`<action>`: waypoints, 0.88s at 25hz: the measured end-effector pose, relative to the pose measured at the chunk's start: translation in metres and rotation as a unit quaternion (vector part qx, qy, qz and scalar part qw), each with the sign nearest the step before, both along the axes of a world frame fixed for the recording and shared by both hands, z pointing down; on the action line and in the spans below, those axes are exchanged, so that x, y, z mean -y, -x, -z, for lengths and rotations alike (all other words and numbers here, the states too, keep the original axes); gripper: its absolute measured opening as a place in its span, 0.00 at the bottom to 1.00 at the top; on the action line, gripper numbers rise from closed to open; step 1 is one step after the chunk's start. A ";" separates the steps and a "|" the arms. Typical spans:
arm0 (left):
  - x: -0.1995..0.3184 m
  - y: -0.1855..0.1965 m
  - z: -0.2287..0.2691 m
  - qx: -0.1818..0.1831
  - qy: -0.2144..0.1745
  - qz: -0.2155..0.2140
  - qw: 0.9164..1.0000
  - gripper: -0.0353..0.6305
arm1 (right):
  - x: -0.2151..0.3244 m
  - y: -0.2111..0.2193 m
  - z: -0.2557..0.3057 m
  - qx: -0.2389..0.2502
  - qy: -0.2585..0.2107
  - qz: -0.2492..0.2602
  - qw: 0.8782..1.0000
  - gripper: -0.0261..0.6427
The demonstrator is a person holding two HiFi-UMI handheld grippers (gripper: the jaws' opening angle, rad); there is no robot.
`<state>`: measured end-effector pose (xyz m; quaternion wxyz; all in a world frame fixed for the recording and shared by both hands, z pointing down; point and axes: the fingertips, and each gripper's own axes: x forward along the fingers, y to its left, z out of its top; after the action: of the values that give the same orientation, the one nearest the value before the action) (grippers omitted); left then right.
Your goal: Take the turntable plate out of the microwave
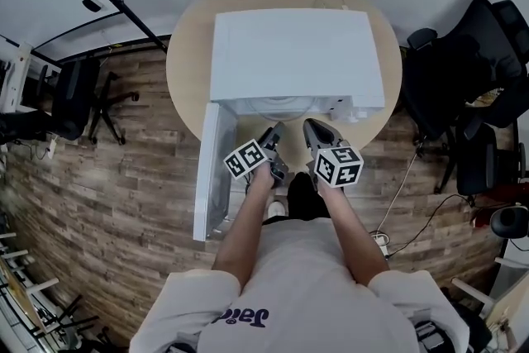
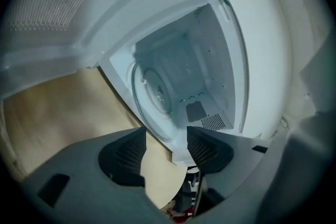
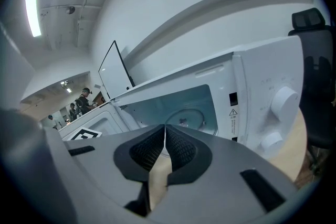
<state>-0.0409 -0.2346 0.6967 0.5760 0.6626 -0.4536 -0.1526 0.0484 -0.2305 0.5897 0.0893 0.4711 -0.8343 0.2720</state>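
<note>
- The left gripper (image 2: 166, 136) holds its jaws spread wide, with nothing between them.
- The right gripper (image 3: 165, 131), just beside it, has its jaws pressed together and empty.
- The door (image 1: 211, 178) stands swung open at the left.
- The turntable plate (image 2: 155, 93) lies inside the white microwave (image 1: 293, 54), untouched by either gripper.
- The microwave sits on a round wooden table (image 1: 186, 70).

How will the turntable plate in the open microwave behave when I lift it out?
The turntable plate looks like clear glass: probably stiff, slippery and breakable. Wide and thin, it may tilt when pinched at one rim. Round, so it could roll on edge.
</note>
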 end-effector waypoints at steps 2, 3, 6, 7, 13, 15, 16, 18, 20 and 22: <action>0.007 0.002 -0.006 -0.024 0.010 0.017 1.000 0.41 | 0.005 0.001 -0.003 0.000 0.004 0.004 1.000 0.07; 0.011 0.002 -0.009 -0.036 0.015 0.024 0.999 0.41 | 0.008 0.001 -0.005 0.001 0.006 0.005 1.000 0.07; 0.021 0.003 -0.019 -0.065 0.033 0.044 0.996 0.41 | 0.015 0.000 -0.010 0.002 0.011 0.008 1.000 0.07; 0.025 0.003 -0.021 -0.072 0.037 0.049 0.995 0.41 | 0.016 0.000 -0.011 0.002 0.012 0.009 1.000 0.07; 0.042 0.003 -0.037 -0.135 0.056 0.090 0.985 0.41 | 0.022 -0.004 -0.023 0.000 0.025 0.014 1.000 0.07; 0.047 0.005 -0.043 -0.140 0.062 0.105 0.983 0.41 | 0.023 -0.007 -0.028 -0.001 0.030 0.015 0.999 0.07; 0.049 0.006 -0.045 -0.140 0.064 0.110 0.982 0.41 | 0.024 -0.009 -0.029 -0.001 0.031 0.015 0.999 0.07; 0.054 0.007 -0.047 -0.142 0.068 0.116 0.981 0.41 | 0.026 -0.012 -0.033 0.001 0.035 0.012 0.999 0.07; 0.056 0.008 -0.051 -0.145 0.075 0.122 0.979 0.41 | 0.028 -0.013 -0.037 0.003 0.038 0.012 0.999 0.07; 0.055 0.009 -0.054 -0.152 0.081 0.132 0.976 0.41 | 0.029 -0.014 -0.040 0.005 0.043 0.015 0.999 0.07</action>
<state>-0.0501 -0.2893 0.7511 0.6649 0.5169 -0.4553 -0.2888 0.0626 -0.2597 0.6296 0.1098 0.4529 -0.8293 0.3084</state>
